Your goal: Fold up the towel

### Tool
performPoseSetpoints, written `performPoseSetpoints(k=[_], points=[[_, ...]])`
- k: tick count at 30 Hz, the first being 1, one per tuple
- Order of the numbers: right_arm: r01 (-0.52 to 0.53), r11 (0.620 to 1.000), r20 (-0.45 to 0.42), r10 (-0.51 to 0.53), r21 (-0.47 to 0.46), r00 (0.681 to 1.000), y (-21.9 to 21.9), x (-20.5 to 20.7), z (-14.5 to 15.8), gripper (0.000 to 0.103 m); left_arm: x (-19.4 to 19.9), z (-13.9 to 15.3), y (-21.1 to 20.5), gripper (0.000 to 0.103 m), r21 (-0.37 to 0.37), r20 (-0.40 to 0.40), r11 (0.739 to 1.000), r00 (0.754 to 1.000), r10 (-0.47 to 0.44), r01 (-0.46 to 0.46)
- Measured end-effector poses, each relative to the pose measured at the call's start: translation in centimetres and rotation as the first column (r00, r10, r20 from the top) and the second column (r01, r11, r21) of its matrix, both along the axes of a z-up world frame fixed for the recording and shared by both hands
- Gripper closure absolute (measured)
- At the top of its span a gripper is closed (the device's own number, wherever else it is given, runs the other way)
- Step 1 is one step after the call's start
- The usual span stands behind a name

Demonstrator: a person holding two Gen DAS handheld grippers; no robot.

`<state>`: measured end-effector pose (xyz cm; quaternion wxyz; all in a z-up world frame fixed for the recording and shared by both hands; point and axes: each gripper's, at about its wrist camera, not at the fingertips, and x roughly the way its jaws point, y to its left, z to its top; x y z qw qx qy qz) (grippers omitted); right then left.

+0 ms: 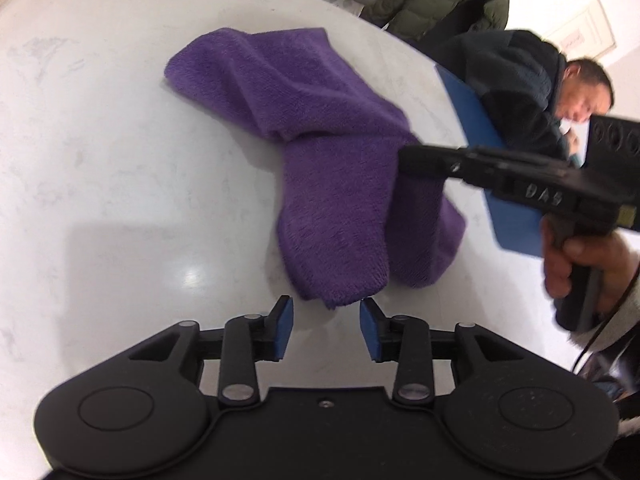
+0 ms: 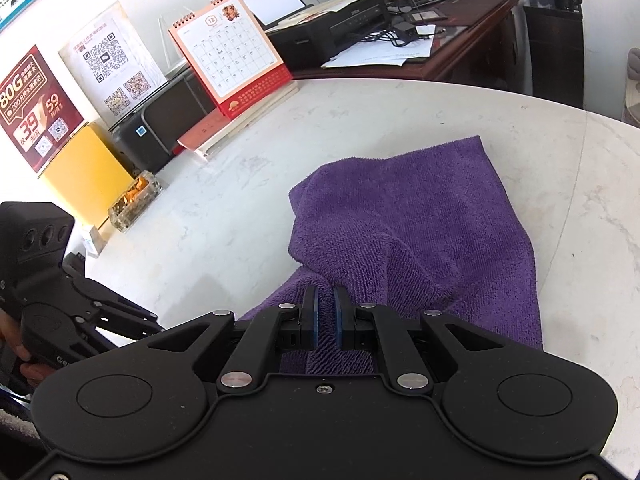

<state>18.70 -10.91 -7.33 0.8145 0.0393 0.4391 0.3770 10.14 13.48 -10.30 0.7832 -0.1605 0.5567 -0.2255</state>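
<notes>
Glass dish [image 2: 135, 202]: near the counter's far left edge, holding orange-yellow bits I cannot identify; well apart from the towel.
Towel [image 1: 320, 152]: purple, rumpled and partly doubled over on the white marbled counter [image 1: 100, 160], one rounded fold hanging toward the near edge.
Left gripper [image 1: 326, 328]: released, its blue pads [image 1: 286, 328] spread wide, hovering just short of the towel's nearest fold and not touching it.
Right gripper [image 2: 326, 318]: clenched on the towel, a ridge of purple cloth pinched between the narrow-set pads; in the left wrist view it comes in from the right over the cloth.
Right hand [image 1: 576, 268]: wrapped around the gripper's handle.
Along the far left edge: a desk calendar [image 2: 232, 52], a QR-code sign [image 2: 112, 68], a red price poster [image 2: 34, 108], a black box [image 2: 160, 124].
Blue board [image 1: 492, 168]: at the counter's right edge, just beside the towel.
Beyond the counter: a man in a dark jacket [image 1: 532, 92]; a wooden desk with a printer [image 2: 344, 24].
</notes>
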Motion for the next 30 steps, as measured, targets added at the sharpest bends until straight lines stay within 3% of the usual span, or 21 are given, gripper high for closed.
performPoseSetpoints(k=[9,19,25,30], points=[[0.005,1.000,0.002,-0.005,0.014,1.000,0.0,-0.1,0.2,0.096,0.3,-1.8,0.5,0.069,-0.025,-0.078,0.998,0.996,0.049,-0.051],[-0.006,1.000,-0.007,0.007,0.005,1.000,0.2,-0.2,-0.2,0.096,0.8,-0.2,1.3,0.069,-0.094,-0.051,0.991,0.994,0.091,-0.096],[-0.004,1.000,-0.008,0.004,0.002,1.000,0.2,-0.2,-0.3,0.096,0.9,-0.1,1.7,0.068,-0.151,-0.079,0.979,0.989,0.124,-0.134],[-0.005,1.000,-0.016,0.005,0.000,1.000,0.2,-0.3,-0.4,0.096,0.7,0.3,2.1,0.061,-0.195,-0.074,0.968,0.987,0.146,-0.157]])
